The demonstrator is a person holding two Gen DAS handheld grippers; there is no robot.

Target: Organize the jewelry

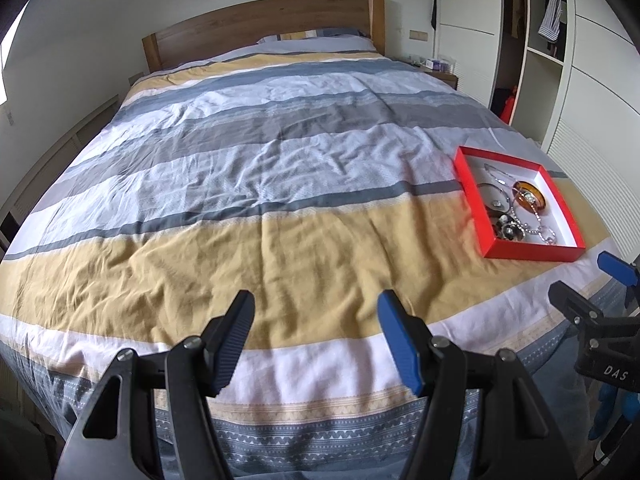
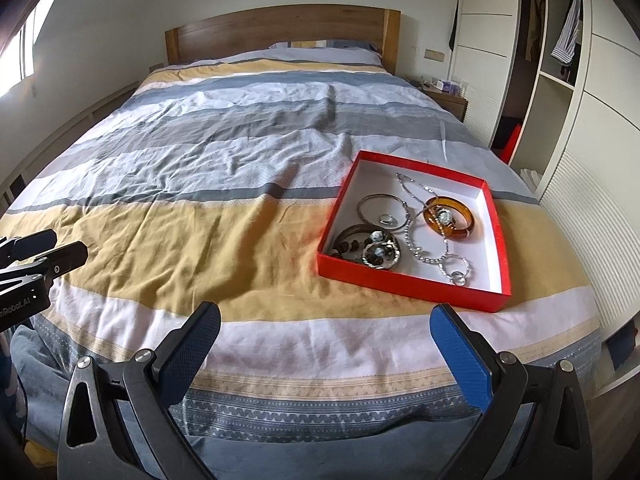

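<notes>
A red box (image 2: 412, 289) with a white inside lies on the striped bed cover near the foot of the bed, at the right; it also shows in the left wrist view (image 1: 532, 255). It holds an amber bangle (image 2: 449, 217), a silver chain necklace (image 2: 416, 240), a thin silver bangle (image 2: 382, 208), a small ring (image 2: 386, 220) and dark beaded bracelets (image 2: 366, 249). My right gripper (image 2: 326, 322) is open and empty, just short of the box's near edge. My left gripper (image 1: 316, 314) is open and empty over the yellow stripe, left of the box.
The bed (image 2: 224, 152) has a wooden headboard (image 2: 280, 32). A nightstand (image 2: 446, 96) with small items and an open wardrobe (image 2: 556, 60) stand at the right. The bed's foot edge runs just under both grippers.
</notes>
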